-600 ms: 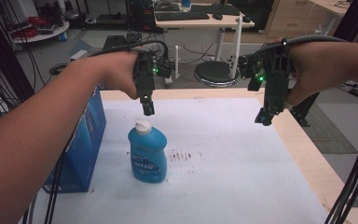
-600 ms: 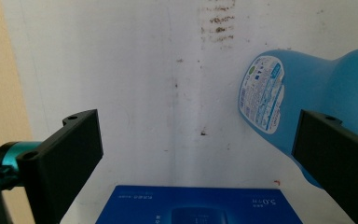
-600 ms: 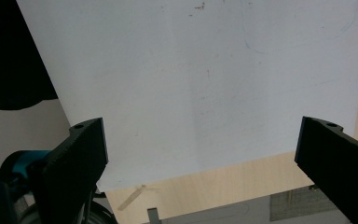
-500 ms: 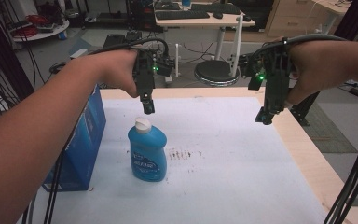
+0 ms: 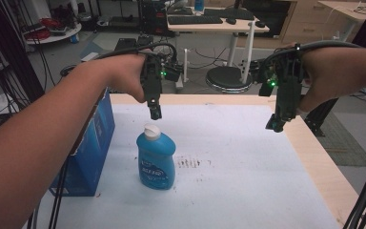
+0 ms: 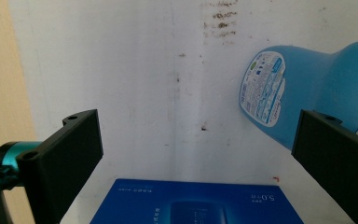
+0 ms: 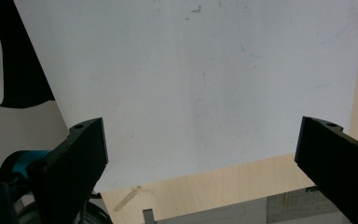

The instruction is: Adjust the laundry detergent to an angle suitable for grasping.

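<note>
Your left hand-held gripper (image 5: 155, 112) hangs jaws-down with its jaws spread wide and nothing between them, poised just above the white cap (image 5: 151, 130) of the blue bottle (image 5: 156, 157). In the left gripper view the bottle's shoulder (image 6: 307, 100) sits at 2 o'clock, beside the right-hand jaw rather than between the two.

Your right hand-held gripper (image 5: 275, 125) is likewise released and empty (its own view looks down on bare white sheet), held above the table (image 5: 314, 167) at 3 o'clock from the bottle, well apart from it.

The bottle stands upright on the white sheet, a little left of the table's middle. A blue box (image 5: 91, 148) stands at 9 o'clock from it, near but not touching.

Handling notes:
- Judge the bottle as moderately heavy if full; the liquid level cannot be read through the plastic.
- The walls are likely smooth, glossy plastic that yields under pressure, so expect slip.
- Take hold at the neck just under the cap, or across the narrower shoulder, where the body is stiffest.
- Avoid squeezing the label zone (image 5: 155, 168); the flat panel may flex.
</note>
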Action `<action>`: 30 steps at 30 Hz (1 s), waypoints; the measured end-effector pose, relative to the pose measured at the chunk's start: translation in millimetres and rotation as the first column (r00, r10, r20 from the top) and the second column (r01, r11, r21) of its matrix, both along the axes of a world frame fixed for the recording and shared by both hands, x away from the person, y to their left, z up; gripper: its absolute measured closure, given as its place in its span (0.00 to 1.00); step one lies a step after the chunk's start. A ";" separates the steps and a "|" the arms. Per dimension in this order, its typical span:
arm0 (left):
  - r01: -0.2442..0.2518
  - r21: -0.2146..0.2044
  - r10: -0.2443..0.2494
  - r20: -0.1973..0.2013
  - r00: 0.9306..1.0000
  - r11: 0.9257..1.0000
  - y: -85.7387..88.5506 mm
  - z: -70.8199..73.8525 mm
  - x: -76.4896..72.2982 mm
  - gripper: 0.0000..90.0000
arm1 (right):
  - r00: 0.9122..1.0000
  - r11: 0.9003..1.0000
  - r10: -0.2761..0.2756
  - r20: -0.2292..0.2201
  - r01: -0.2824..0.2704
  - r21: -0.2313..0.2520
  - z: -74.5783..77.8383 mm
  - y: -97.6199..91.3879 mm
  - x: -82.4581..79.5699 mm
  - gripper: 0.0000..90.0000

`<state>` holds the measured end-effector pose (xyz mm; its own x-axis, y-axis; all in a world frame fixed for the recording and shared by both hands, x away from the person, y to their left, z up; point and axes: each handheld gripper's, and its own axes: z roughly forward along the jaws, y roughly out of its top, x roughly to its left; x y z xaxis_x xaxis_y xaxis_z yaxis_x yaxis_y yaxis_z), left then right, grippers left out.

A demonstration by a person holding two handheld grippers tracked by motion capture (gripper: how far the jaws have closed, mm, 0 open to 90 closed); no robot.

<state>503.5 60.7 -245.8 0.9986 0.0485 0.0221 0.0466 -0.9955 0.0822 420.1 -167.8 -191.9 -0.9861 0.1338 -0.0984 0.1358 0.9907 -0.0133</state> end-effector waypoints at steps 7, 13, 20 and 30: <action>0.011 -0.004 -0.011 -0.002 1.000 1.000 -6.1 0.2 -1.2 0.02 | 1.000 1.000 0.012 0.006 -0.012 -0.001 0.2 0.3 -1.3 0.02; 0.013 0.004 -0.013 0.001 1.000 1.000 -7.4 0.2 -1.6 0.02 | 1.000 1.000 0.009 0.010 -0.009 0.003 1.6 -1.6 -2.5 0.02; 0.019 0.010 -0.019 0.005 1.000 1.000 -7.0 1.3 -4.0 0.02 | 1.000 1.000 -0.001 0.011 0.001 -0.004 1.3 1.0 -6.4 0.02; 0.023 0.005 -0.023 0.003 1.000 1.000 -10.4 -0.4 -4.3 0.02 | 1.000 1.000 -0.003 0.024 0.004 -0.007 3.6 -1.1 -10.7 0.02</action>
